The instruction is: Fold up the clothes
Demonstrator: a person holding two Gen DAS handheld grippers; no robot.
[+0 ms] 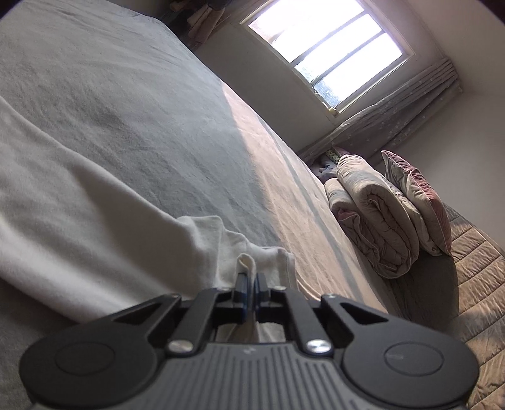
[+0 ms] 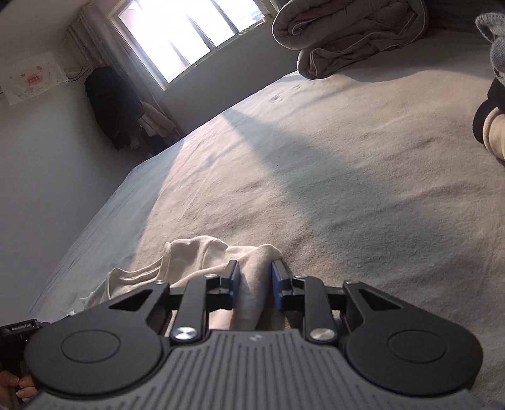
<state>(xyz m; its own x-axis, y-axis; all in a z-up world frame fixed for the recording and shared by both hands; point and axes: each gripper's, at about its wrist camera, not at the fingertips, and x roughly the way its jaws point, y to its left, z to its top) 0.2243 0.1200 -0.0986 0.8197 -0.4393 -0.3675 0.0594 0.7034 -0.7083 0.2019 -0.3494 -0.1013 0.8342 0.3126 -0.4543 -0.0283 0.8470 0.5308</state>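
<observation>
Item: cream garment [image 1: 79, 195], soft knit, lying on the grey bed sheet [image 1: 126, 94].

Left hand-held gripper [image 1: 251, 284]: clenched on a small fold of the garment's edge, which pokes up just ahead of the pads; the rest of the cloth runs away to its left.

Right hand-held gripper [image 2: 255, 277]: jaws part-way apart, a bunched ridge of the same garment [image 2: 202, 255] lying between them. Whether the blue pads [image 2: 234, 277] press it is unclear, so grip not confirmed.

Surroundings: rolled duvet [image 2: 347, 28] and window [image 2: 176, 34] well ahead of the right hand-held gripper; pillow [image 1: 416, 202] ahead-right of the left.

Step in hand, by judgement: taking hold of two points of the garment before a fold.

Next move calls for: a firm right-side pinch, then both edges lifted together, kept taut and level.
</observation>
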